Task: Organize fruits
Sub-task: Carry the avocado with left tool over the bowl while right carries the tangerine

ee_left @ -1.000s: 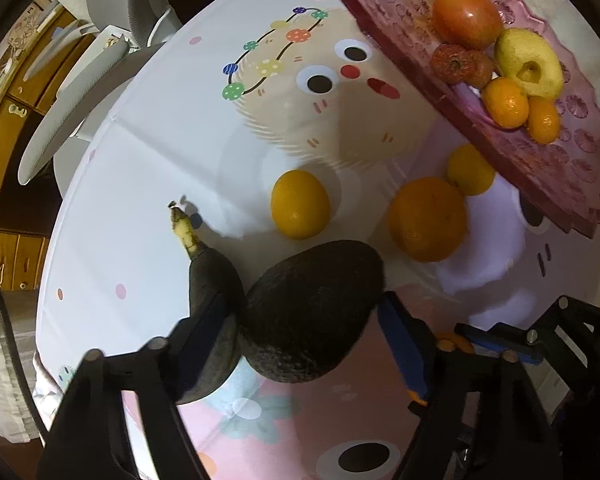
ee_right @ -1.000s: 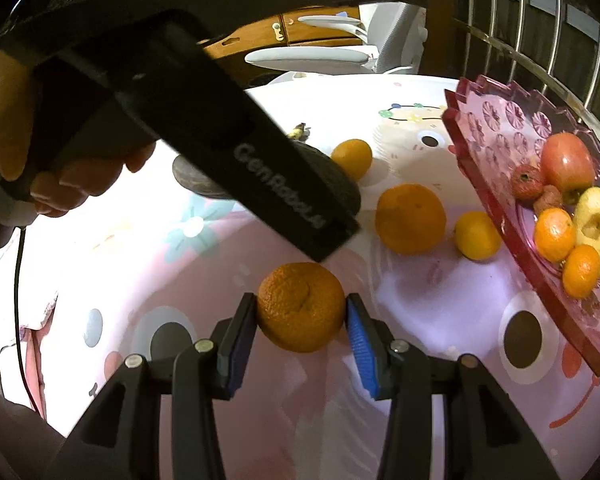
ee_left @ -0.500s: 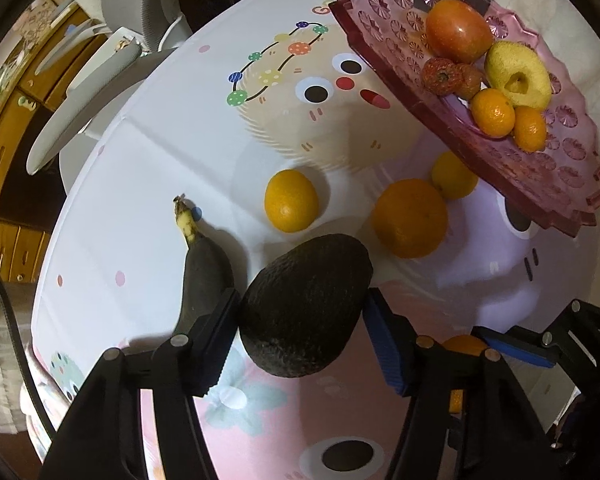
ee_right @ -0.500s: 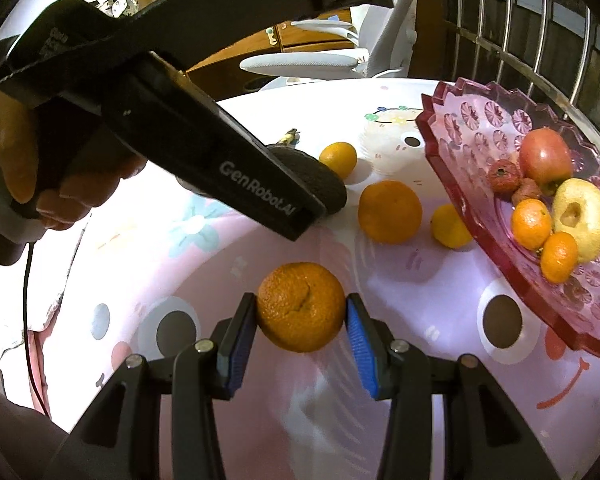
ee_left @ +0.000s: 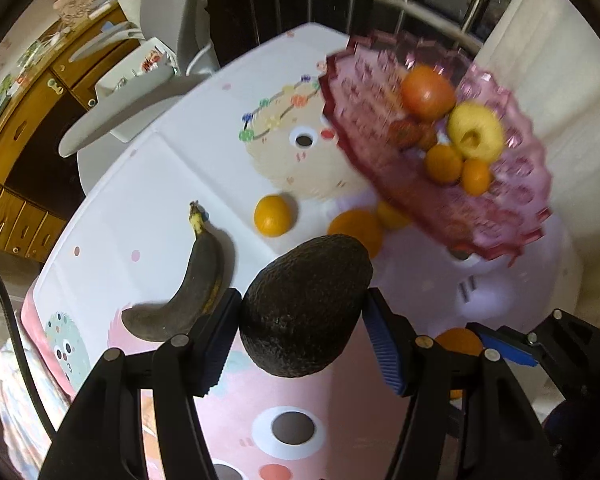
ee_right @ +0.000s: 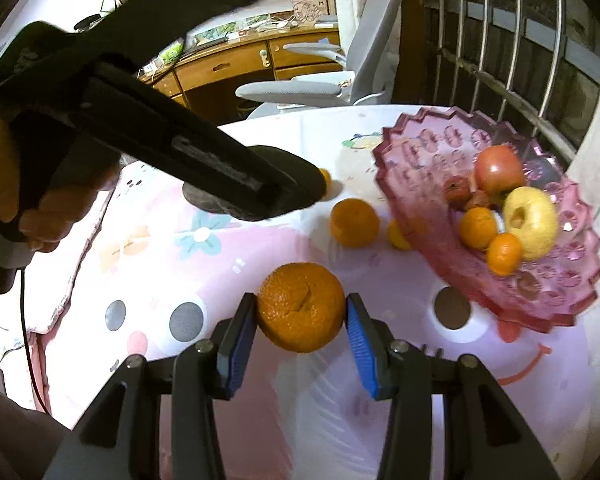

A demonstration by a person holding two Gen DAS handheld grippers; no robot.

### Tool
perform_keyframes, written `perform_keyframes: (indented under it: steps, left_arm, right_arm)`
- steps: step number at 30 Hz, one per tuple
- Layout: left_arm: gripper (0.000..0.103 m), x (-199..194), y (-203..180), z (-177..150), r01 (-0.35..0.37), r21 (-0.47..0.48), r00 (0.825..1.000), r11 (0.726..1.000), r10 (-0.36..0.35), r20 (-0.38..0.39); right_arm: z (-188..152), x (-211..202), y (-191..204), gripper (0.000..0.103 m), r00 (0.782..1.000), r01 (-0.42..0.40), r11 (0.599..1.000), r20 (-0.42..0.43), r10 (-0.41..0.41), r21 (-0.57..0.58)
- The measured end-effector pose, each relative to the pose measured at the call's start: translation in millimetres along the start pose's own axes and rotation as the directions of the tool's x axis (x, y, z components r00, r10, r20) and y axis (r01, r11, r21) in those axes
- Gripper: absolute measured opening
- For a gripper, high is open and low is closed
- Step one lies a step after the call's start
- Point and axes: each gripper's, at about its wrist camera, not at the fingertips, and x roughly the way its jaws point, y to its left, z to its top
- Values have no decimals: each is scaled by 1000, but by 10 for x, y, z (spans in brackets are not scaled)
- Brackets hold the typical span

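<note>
left gripper (ee_left: 302, 336) — pinching avocado (ee_left: 306, 306) | right gripper (ee_right: 300, 322) — pinching orange (ee_right: 301, 306)

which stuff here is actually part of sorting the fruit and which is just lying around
Part of the job:
left gripper, shut on the avocado
right gripper, shut on the orange
pink fruit bowl
black banana and small orange on the table

Just lying about:
office chair
wooden cabinet
cartoon tablecloth
</note>
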Motion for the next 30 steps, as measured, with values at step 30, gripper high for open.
perform_keyframes:
  steps: [30]
  left_arm:
    - [61,99,-357,807,155,-180,968,971,-114,222]
  right_arm:
    - [234,-266,-1441,45,984,178,971,-41,-174,156]
